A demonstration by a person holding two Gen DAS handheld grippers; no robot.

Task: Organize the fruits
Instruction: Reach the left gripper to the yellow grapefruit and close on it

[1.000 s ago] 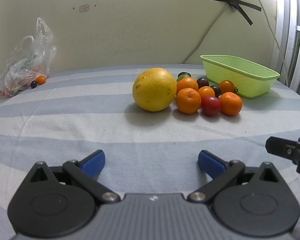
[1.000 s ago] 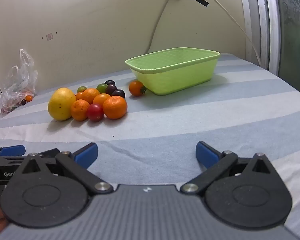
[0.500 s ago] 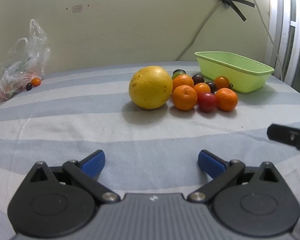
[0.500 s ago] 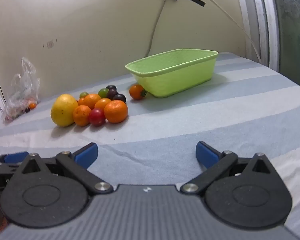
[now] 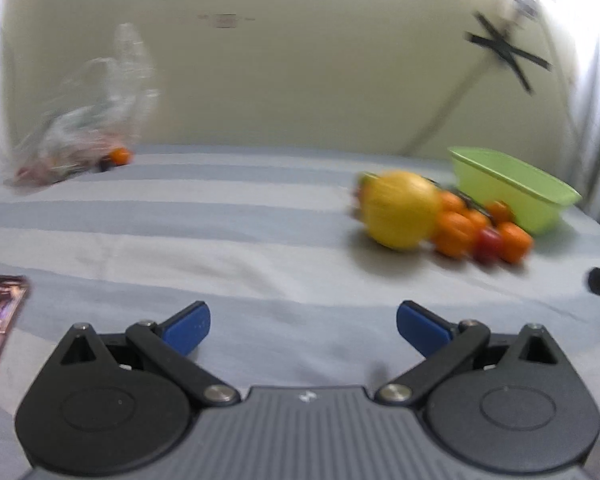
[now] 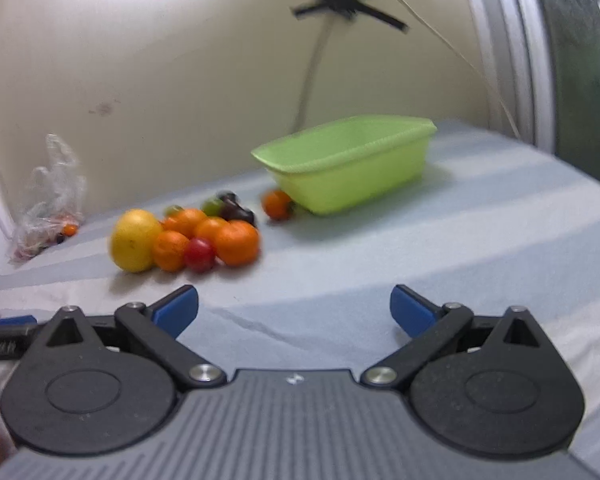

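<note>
The left gripper [image 5: 303,325] is spread wide with nothing between its blue-tipped fingers [image 5: 188,326], hovering over the striped cloth [image 5: 220,264]; the right gripper [image 6: 295,309] is likewise released and grips nothing, its fingers [image 6: 410,312] apart above the same cloth. At the far left against the wall slumps a clear plastic bag [image 6: 46,204] with a few small fruits in it, too blurred to name, and one small orange fruit [image 5: 120,155] lies just beside it. In the middle sits the fruit pile: a large yellow citrus [image 6: 134,240] on its left end, touching a cluster of oranges [image 6: 236,242], a red tomato [image 6: 199,255], and darker and green small fruits [image 6: 230,208] behind. A single orange fruit [image 6: 275,204] lies touching the front corner of the green basket [image 6: 352,168], whose interior shows no fruit from this angle. The pile is well ahead of both grippers.
</note>
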